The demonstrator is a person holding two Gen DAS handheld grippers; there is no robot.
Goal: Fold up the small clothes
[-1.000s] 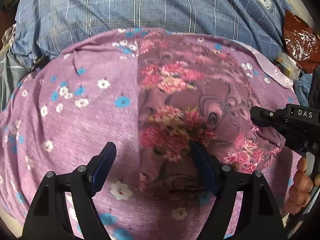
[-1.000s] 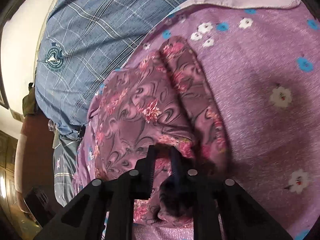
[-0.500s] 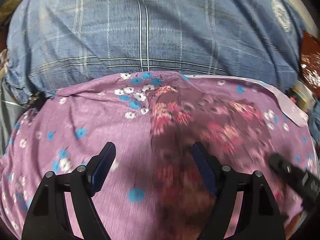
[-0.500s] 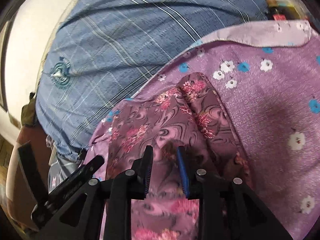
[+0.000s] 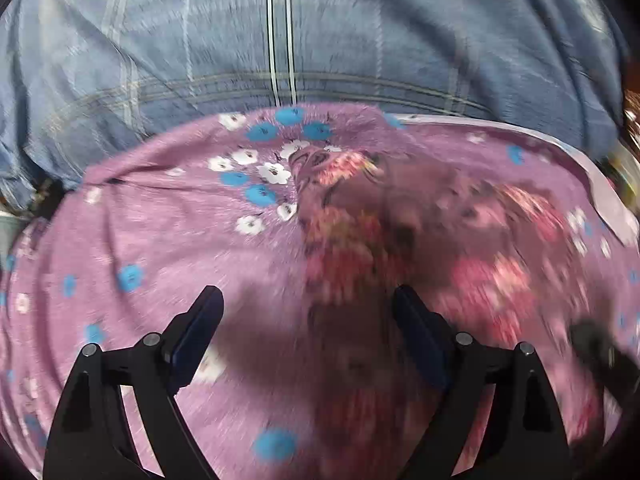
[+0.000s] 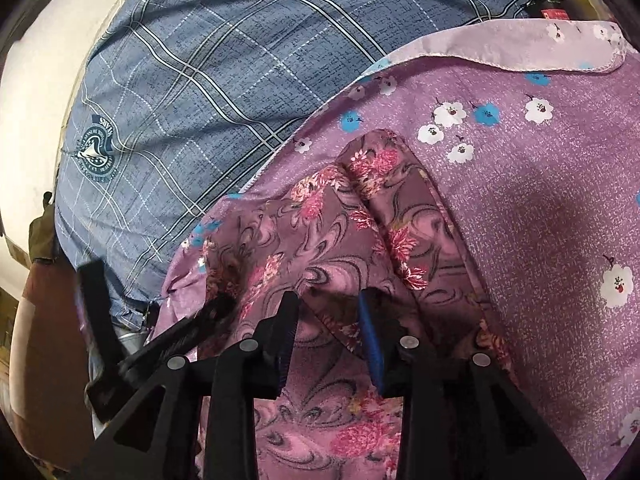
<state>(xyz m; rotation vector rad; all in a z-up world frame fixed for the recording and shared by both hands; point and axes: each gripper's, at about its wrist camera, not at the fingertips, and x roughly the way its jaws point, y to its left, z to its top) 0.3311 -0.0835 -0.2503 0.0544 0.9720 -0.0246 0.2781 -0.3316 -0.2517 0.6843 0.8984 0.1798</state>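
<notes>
Nearest, right gripper [image 6: 328, 336]: jaws opening, nothing pinched; dark floral garment [image 6: 320, 248] lies just below and ahead of the pads.
Left gripper [image 5: 308, 332]: jaws spreading wide and holding nothing, above the purple cloth [image 5: 160, 240], at the garment's blurred left edge.
Garment's place: folded, lying on the purple cloth with white and blue flowers.
Blue checked fabric [image 6: 208, 80]: beyond the purple cloth.
Writing: round crest [image 6: 94, 152] printed on the checked fabric; its lettering is too small to read.

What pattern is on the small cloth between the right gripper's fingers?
Dark mauve cloth with pink flowers and swirls; clearest in the right wrist view.
</notes>
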